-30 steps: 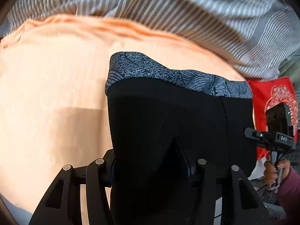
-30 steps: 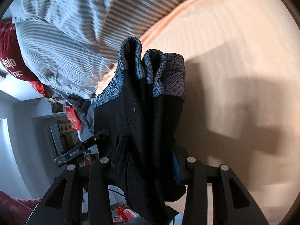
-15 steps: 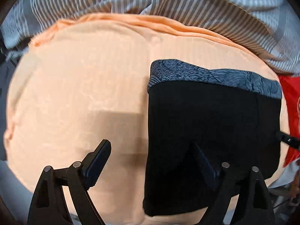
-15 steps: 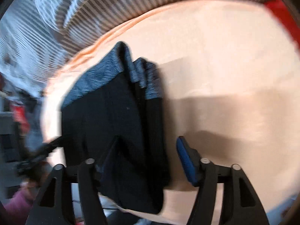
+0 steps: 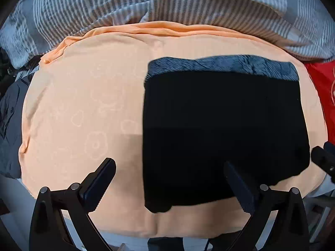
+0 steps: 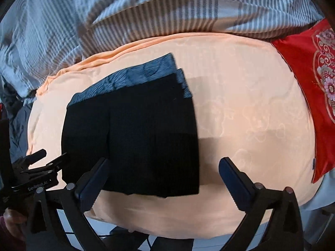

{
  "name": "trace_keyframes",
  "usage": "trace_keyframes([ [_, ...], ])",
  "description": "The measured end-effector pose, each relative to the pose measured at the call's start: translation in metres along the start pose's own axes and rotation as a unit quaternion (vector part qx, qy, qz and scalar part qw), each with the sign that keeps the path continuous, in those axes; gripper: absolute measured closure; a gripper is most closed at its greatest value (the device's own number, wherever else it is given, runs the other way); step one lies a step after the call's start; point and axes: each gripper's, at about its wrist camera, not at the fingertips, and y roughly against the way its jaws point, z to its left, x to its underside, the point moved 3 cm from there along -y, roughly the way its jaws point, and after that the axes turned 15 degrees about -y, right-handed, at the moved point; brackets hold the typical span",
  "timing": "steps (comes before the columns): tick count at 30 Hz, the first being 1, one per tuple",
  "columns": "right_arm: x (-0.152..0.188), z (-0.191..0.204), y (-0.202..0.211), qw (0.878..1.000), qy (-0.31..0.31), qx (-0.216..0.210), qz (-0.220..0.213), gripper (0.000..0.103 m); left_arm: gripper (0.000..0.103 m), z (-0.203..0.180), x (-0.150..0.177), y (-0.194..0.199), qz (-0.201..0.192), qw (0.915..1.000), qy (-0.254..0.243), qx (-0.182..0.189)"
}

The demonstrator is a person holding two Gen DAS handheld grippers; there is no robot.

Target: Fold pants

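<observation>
1. At the far left of the left wrist view a dark grey garment (image 5: 10,125) lies beside the peach patterned bedsheet (image 5: 83,104), with a grey-and-white striped duvet (image 5: 146,4) bunched along the top.
2. The left gripper (image 5: 169,179) hangs above the sheet, its jaws opening wide with nothing pinched; one finger (image 5: 98,184) sits over bare sheet, the other over the cloth.
3. The black folded pants with a blue-grey patterned waistband (image 5: 219,125) lie flat on the bed as a compact rectangle, waistband towards the duvet.
4. The right gripper (image 6: 163,179) is likewise opening, empty, over the pants' near edge; the pants show layered edges slightly staggered at the waistband.
5. A red embroidered cloth (image 6: 309,83) lies at the right.
6. Judged from this, the fold looks finished. To release well, lift both grippers straight up so no finger snags the top layer, and square the staggered corner only if needed.
</observation>
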Motion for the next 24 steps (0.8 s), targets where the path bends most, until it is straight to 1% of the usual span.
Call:
trace_keyframes([
  [4,0.008,0.006,-0.003,1.0,0.011,0.017,0.0,0.0,0.0,-0.012,-0.001,-0.003,0.003,1.0,-0.007,-0.001],
  [8,0.012,0.007,-0.001,1.0,0.01,0.019,-0.001,0.0,0.0,-0.017,0.002,-0.002,0.005,0.9999,-0.009,0.003],
  [24,0.014,0.006,0.0,1.0,0.009,0.018,0.0,0.0,0.0,-0.022,0.005,0.001,0.008,0.9999,-0.013,-0.007],
])
